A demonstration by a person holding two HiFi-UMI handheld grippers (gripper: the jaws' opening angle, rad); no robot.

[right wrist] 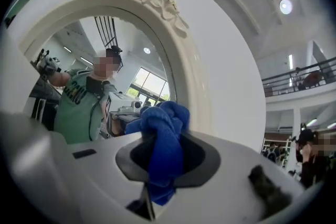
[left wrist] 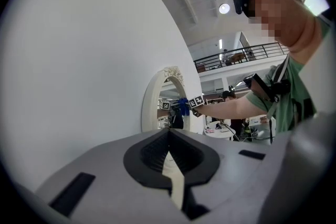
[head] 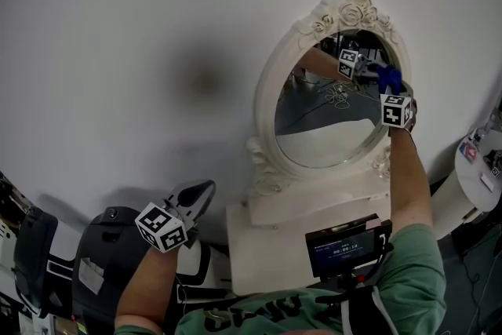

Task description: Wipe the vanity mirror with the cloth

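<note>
Wall: we record a plain white face, filling most of the head view.

Vanity mirror: oval glass in a white carved frame with roses at the crest. It stands upright against the wall on a white surface.

Right arm: bare forearm stretched nearly straight, up and forward from a green shirt, reaching the upper right rim of the mirror.

Left arm: held low at the left, well apart from the mirror, with the forearm rising towards the wall.

Right gripper: its fingers are closed on the cloth, a bunched blue wad standing out past the tips. We place the cloth at the glass just inside the frame's upper right edge. We cannot tell whether it presses on the glass.

Left gripper: its fingers are brought together with nothing between them, pointing up at the bare wall.

Screen: a small dark display at chest level. Its lit lines are too small for us to read.

Shirt print: dark letters, which we find illegible.
</note>
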